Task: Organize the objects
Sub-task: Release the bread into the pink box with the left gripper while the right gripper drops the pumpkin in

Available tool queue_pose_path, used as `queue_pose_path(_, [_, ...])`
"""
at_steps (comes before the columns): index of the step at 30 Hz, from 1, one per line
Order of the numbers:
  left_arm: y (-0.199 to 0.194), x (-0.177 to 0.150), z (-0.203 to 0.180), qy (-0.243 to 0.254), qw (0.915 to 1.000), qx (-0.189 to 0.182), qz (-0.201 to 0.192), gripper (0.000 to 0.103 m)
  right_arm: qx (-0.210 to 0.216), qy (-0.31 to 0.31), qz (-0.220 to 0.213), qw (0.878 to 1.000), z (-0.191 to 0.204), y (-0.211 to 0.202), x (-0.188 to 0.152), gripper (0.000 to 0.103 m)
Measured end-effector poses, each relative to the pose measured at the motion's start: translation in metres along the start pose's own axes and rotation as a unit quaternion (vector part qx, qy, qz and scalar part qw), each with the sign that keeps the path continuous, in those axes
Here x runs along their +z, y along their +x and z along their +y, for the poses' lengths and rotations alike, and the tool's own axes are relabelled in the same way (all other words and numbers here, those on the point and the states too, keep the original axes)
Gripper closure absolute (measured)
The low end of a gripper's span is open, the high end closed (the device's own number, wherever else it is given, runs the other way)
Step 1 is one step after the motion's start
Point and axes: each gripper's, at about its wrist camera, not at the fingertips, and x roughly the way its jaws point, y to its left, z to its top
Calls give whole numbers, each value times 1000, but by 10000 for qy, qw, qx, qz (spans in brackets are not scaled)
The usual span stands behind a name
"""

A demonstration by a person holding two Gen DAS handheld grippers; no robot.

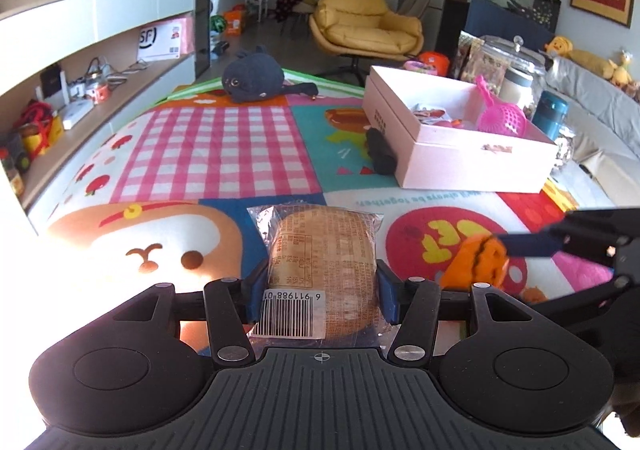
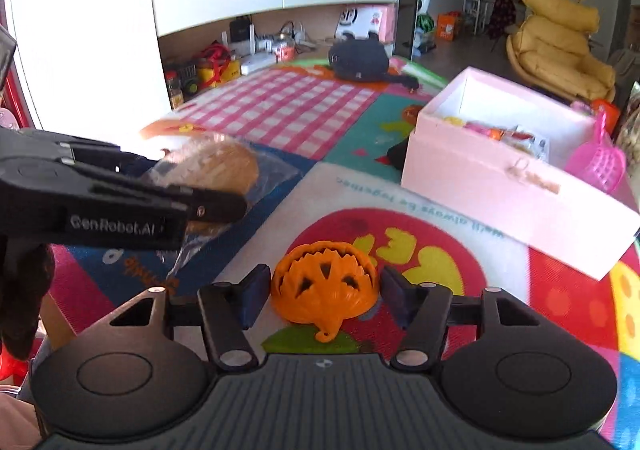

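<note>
Pickup step: left hand-held gripper [image 1: 318, 292] clamps wrapped bun [image 1: 322, 270]; right hand-held gripper [image 2: 322, 300] open w/ pumpkin toy [image 2: 324, 286] between fingers. Next, prob: close, carry both to far-right box [image 2: 516, 186].

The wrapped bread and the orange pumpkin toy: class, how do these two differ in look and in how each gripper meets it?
The wrapped bread is tan, smooth and sealed in clear printed plastic; the orange pumpkin toy is bare, ribbed and cut through with holes. The left gripper pinches the bread; the right gripper brackets the pumpkin with a small gap showing. Both are rounded and sit over the play mat.
</note>
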Motion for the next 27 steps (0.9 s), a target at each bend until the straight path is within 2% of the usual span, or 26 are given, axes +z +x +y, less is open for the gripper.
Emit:
queue_pose_path(5, [-9, 12, -23, 131, 9992, -351, -121, 46, -170, 176, -400, 9989, -18, -43, -11, 42])
queue_pose_path(9, [-16, 69, -56, 472, 9948, -567, -709, 46, -417, 334, -705, 9961, -36, -73, -20, 42])
queue_pose_path(12, [-2, 116, -86, 631, 9886, -678, -1185, 45, -529, 506, -901, 9932, -49, -84, -25, 42])
queue_pose_path(14, [20, 143, -101, 417, 9876, -825, -1272, 45, -581, 616, -961, 9918, -58, -86, -27, 42])
queue_pose_path(16, [50, 160, -111, 17, 9845, -1271, -1209, 45, -621, 715, -940, 9911, -65, -83, -29, 42])
queue_pose_path(18, [90, 165, -123, -76, 9853, -1489, -828, 43, -670, 806, -863, 9907, -71, -79, -31, 42])
queue_pose_path(20, [128, 158, -136, 264, 9918, -1180, -410, 44, -728, 855, -802, 9904, -74, -75, -32, 42])
queue_pose_path(22, [137, 151, -134, 344, 9924, -1073, -490, 47, -811, 838, -807, 9899, -76, -75, -34, 42])
queue_pose_path(25, [128, 147, -113, -95, 9863, -1481, -721, 47, -835, 863, -824, 9893, -84, -77, -35, 42])
queue_pose_path(27, [111, 145, -92, -368, 9817, -1618, -937, 46, -873, 910, -742, 9892, -88, -72, -32, 42])
